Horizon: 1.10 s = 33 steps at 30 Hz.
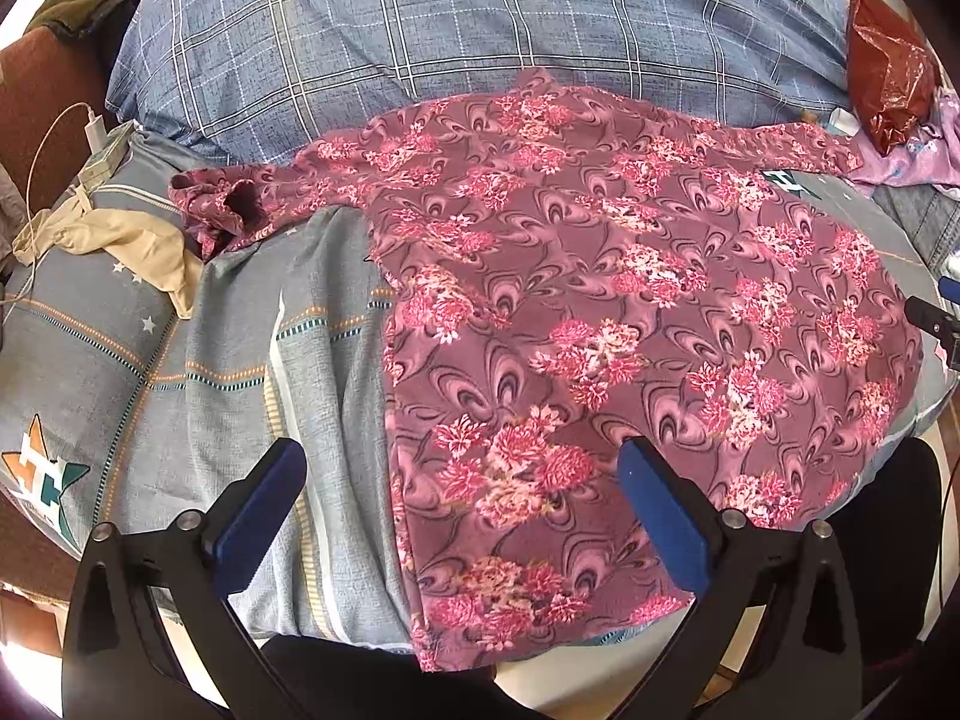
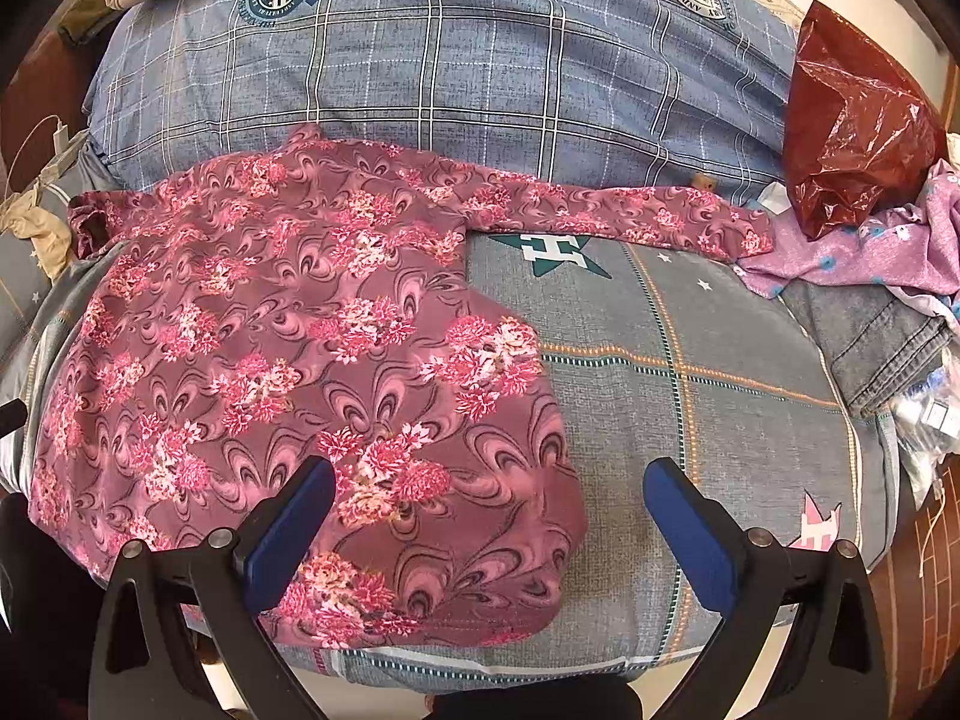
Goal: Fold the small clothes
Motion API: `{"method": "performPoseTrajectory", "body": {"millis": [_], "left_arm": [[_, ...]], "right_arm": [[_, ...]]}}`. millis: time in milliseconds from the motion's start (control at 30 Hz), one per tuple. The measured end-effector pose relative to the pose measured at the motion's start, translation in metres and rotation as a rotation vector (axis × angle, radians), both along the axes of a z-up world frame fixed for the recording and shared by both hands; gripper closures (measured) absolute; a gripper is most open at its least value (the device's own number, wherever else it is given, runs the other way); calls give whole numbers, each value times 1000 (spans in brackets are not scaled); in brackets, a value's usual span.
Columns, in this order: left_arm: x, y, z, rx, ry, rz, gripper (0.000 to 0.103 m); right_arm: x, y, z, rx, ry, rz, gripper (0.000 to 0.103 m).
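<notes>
A maroon long-sleeved top with pink flower print (image 1: 600, 312) lies spread flat on the grey patterned bedsheet (image 1: 198, 360), hem toward me. It also shows in the right wrist view (image 2: 288, 360), one sleeve stretched out to the right (image 2: 630, 216). Its other sleeve is bunched at the left (image 1: 222, 204). My left gripper (image 1: 462, 456) is open and empty above the top's lower left edge. My right gripper (image 2: 492, 474) is open and empty above the top's lower right hem. The tip of the right gripper shows at the right edge of the left wrist view (image 1: 933, 318).
A blue plaid pillow (image 2: 450, 60) lies behind the top. A dark red plastic bag (image 2: 852, 126), a purple garment (image 2: 870, 252) and folded jeans (image 2: 870, 336) sit at the right. A beige cloth (image 1: 120, 240) and a white charger cable (image 1: 48, 138) lie at the left.
</notes>
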State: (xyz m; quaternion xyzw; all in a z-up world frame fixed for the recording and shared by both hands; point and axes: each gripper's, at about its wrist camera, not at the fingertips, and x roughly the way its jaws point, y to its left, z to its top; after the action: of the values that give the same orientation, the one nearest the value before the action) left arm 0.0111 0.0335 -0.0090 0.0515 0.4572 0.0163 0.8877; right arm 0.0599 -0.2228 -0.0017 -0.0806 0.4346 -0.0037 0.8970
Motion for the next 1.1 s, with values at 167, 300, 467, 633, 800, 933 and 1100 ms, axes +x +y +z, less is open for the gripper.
{"method": "performPoseTrajectory", "body": {"millis": [167,300,467,633,800,933,1100], "left_arm": [[7,-3,-4,18,14,5,0],[14,0,-6,4,26,18,0],[28,18,-9,-43,55,70,0],[47,52,-4,-38,55,156,0],[80,95,-2,-92,92,258,0],[104,116,-9,-164,130,321,0],[132,120,-29,-264,209,357,0]], "right_arm": [[3,0,-2,2,3,0,0],[6,-1,-2,8,6,1,0],[17,-19,-2,96,26,-31,0],[33,-52,-1,176,31,-95,0],[70,-79,2,291,42,-127,1],[117,-71,-1,358,75,-70,2],[184,-43,-25,426,166,-19,14]]}}
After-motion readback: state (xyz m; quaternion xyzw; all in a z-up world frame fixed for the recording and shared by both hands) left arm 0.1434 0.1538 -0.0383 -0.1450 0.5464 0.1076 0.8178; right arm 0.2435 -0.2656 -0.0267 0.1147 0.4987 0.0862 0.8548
